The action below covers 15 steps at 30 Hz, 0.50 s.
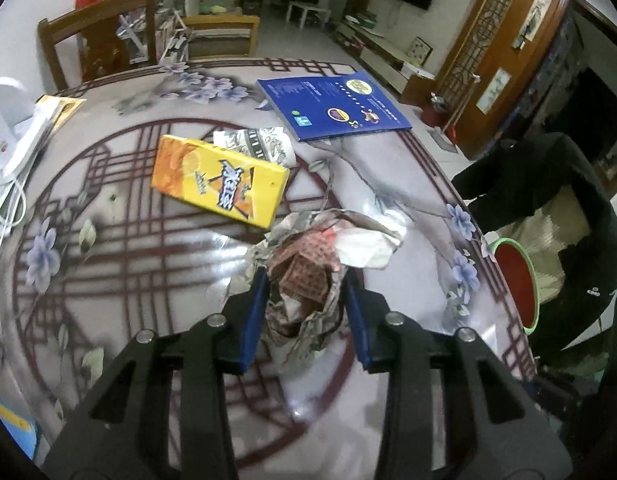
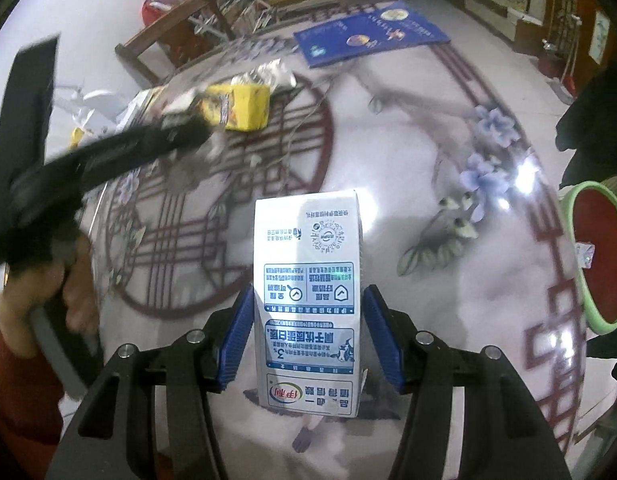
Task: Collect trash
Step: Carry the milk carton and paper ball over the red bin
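Observation:
In the left wrist view my left gripper [image 1: 305, 280] is shut on a crumpled wad of wrappers [image 1: 308, 264], which bulges out above the blue pads over the table. In the right wrist view my right gripper [image 2: 308, 294] is shut on a white milk carton [image 2: 308, 248], both pads against its sides. A red bin with a green rim [image 1: 516, 280] stands beside the table at the right edge and shows as the bin [image 2: 600, 252] in the right wrist view. On the table lie a yellow box [image 1: 220, 180] and a crumpled patterned paper [image 1: 256, 144].
A blue booklet [image 1: 332, 104] lies at the far side of the patterned round table [image 1: 148, 280]. White appliances and cables [image 1: 8, 140] crowd the left edge. A black garment [image 1: 548, 184] hangs over a chair by the bin. A hand [image 2: 80, 280] holds the blurred left gripper [image 2: 188, 128].

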Each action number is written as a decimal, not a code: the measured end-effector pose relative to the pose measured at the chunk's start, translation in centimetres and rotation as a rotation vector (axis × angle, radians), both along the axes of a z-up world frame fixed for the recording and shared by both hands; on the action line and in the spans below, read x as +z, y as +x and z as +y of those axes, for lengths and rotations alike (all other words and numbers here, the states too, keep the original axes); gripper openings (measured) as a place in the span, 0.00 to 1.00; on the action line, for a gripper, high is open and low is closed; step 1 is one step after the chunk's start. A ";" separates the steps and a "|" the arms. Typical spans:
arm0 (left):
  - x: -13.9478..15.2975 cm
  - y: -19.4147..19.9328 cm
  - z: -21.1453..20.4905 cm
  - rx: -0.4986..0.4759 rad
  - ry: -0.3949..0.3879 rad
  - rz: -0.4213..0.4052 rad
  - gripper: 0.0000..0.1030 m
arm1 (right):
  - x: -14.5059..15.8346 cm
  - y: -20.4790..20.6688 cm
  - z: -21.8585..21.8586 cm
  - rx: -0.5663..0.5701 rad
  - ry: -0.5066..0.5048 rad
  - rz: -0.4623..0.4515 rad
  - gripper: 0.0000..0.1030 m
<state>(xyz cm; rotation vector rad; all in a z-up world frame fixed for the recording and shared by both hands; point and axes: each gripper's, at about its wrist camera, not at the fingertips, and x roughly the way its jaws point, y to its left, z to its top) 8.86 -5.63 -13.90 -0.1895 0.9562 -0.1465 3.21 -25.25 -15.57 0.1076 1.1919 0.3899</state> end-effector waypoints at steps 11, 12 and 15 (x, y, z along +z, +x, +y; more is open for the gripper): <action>1.5 -1.9 -1.3 -0.017 0.005 -0.016 0.36 | 2.9 0.3 -1.4 -0.051 0.004 -0.091 0.53; 1.7 -1.9 -1.4 -0.021 0.003 -0.019 0.36 | 3.1 0.4 -1.5 -0.055 0.004 -0.096 0.53; 2.1 -2.0 -1.9 -0.034 0.003 -0.029 0.36 | 3.5 0.4 -2.0 -0.071 0.010 -0.111 0.53</action>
